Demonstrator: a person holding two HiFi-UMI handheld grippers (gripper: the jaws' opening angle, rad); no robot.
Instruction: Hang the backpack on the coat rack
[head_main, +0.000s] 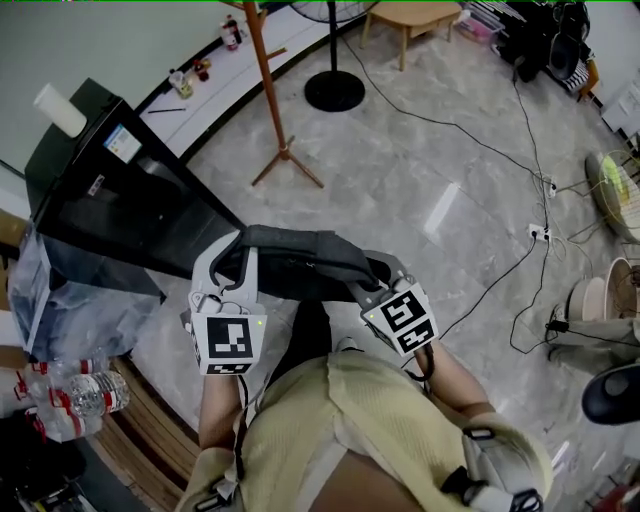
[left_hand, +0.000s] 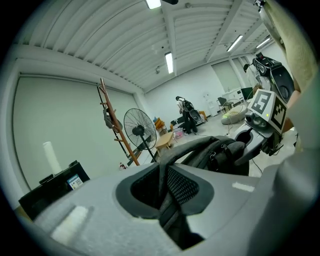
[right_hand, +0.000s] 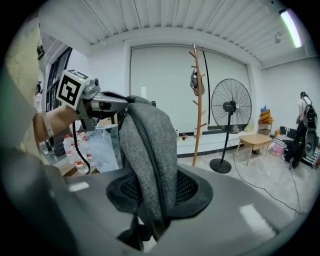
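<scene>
The dark grey fabric backpack hung in the air in front of the person's body, above the pale marbled floor. It was stretched between the two grippers. In the head view its long axis ran across the picture from left to right, roughly level, with the right end a little lower. Its upper edge faced the far side of the room.

The left gripper held the left end. Its jaws were closed down on a narrow dark strap of the backpack, which ran out between them toward the bag's bulk. The right gripper held the right end. Its jaws were partly closed and clamped on a broad padded grey strap, which rose between them and arched over toward the left gripper. Both pairs of jaws gripped fabric only, and nothing else lay between them.

The tall brown wooden coat rack stood well apart from the backpack, across the floor and near the wall, upright on splayed feet. Something small and dark hung near its top in the right gripper view. A black pedestal fan stood just beside the rack, and a small light wooden table stood beyond the fan. A black box-shaped cabinet stood to the left of the left gripper.
</scene>
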